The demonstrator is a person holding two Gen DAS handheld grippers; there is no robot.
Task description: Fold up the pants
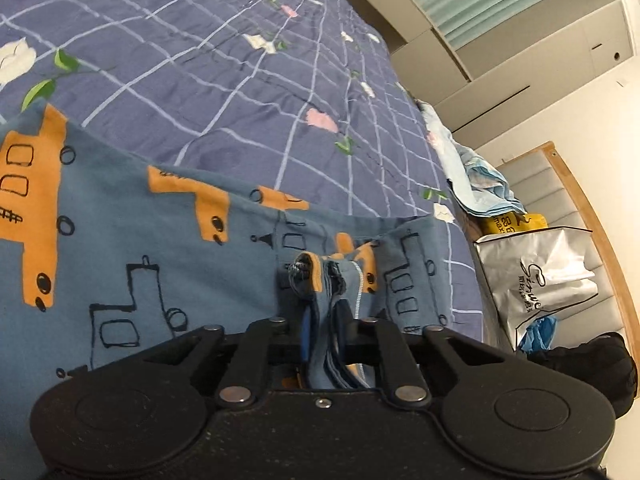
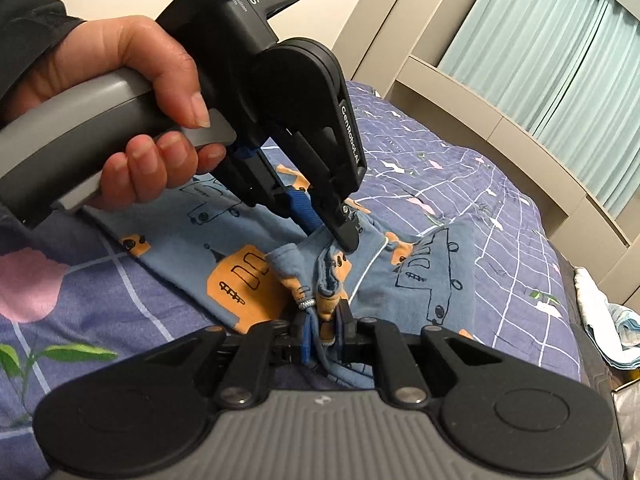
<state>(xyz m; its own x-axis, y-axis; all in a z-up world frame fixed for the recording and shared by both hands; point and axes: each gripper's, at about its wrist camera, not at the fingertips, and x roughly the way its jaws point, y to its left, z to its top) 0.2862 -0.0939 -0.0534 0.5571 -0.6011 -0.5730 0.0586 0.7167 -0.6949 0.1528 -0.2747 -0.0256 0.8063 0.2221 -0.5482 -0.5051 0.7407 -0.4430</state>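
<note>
Blue pants printed with orange and outlined vehicles lie on the bed. In the left wrist view, my left gripper is shut on a bunched fold of the pants edge, with the cloth standing up between its fingers. The right wrist view shows the pants again. There my right gripper is shut on a gathered edge near a small zipper end. Just beyond it, my left gripper points down and pinches the same bunched part. A hand holds its grey handle.
The bedspread is purple-blue with a white grid and flowers. At the bed's right edge lie a light blue cloth and a white bag, beside a wooden frame. A beige headboard and teal curtain stand behind the bed.
</note>
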